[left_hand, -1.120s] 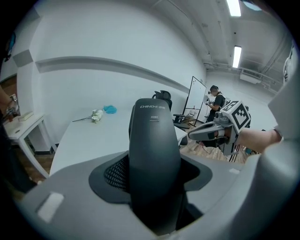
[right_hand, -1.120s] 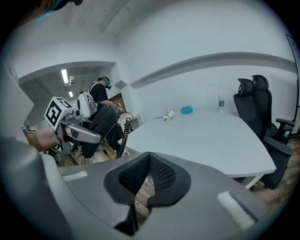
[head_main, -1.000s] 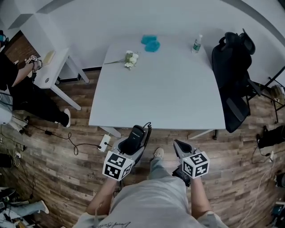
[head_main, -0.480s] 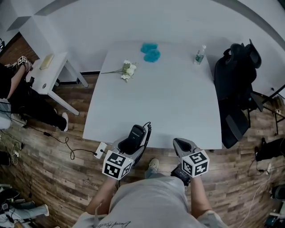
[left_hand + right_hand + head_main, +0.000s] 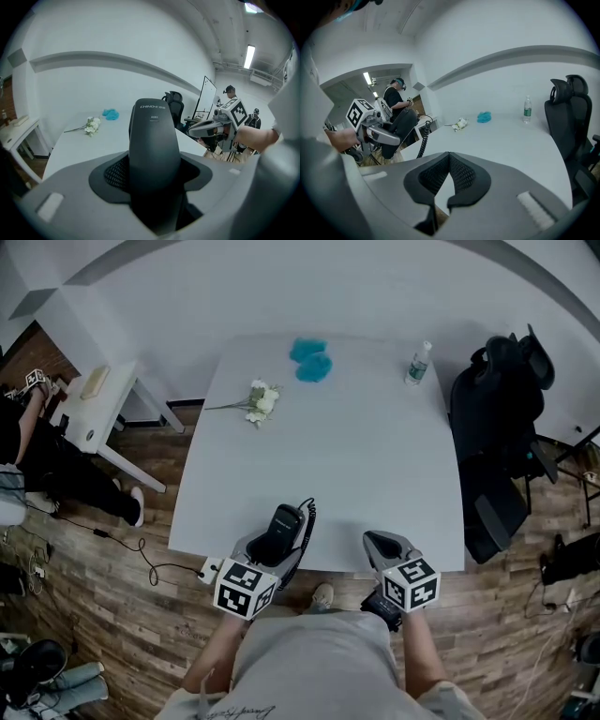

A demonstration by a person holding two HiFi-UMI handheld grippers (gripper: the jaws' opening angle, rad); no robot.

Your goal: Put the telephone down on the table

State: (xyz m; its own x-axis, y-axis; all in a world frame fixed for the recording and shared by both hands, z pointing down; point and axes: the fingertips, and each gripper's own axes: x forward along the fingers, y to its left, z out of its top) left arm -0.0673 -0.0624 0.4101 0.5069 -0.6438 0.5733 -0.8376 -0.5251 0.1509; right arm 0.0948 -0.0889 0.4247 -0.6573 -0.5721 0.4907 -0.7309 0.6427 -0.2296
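While gripping telephone, left hand-held gripper points toward table.

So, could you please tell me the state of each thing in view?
left gripper: jaws shut on the telephone.
telephone: held up, not yet set down.
right gripper: jaws together, empty.
water bottle: upright on the table.
flowers: lying flat.

I grip the dark grey telephone between my left fingers, earpiece towards 12 o'clock, coiled cord at 3, above the white counter's 7 o'clock edge.
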